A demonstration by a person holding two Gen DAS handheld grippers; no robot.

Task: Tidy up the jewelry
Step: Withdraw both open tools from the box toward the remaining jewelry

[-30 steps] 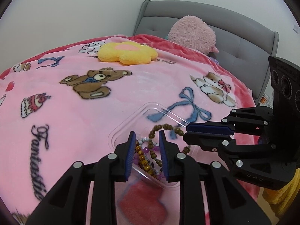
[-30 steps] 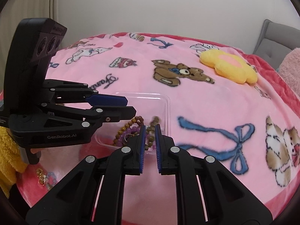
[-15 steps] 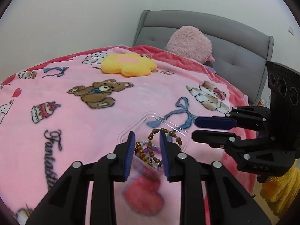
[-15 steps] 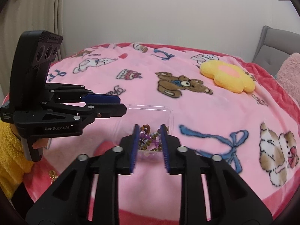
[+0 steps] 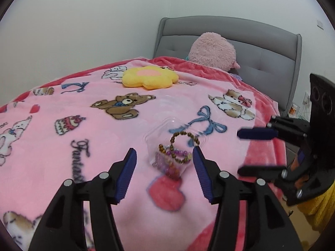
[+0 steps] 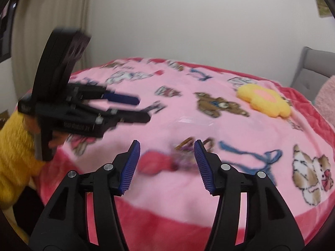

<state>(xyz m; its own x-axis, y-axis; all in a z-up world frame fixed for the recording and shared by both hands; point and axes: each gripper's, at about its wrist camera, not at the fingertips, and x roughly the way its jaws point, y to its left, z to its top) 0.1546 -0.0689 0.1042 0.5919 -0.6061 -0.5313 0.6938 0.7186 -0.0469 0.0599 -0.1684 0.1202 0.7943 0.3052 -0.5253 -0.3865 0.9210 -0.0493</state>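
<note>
1 clear plastic tray (image 5: pixel 161 128) on bed | beaded bracelets (image 5: pixel 178 150): perhaps 3, blurred | left hand-held gripper (image 5: pixel 164 156) apart, empty | right hand-held gripper (image 6: pixel 166 149) apart, empty

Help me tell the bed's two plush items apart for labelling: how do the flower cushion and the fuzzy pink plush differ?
The flower cushion is yellow with a pink centre; the pink plush is one colour. The cushion is flat and petal-shaped, the plush rounded and bulky. The cushion lies on the blanket, while the plush sits against the headboard. Both are soft and at the far end of the bed.
</note>
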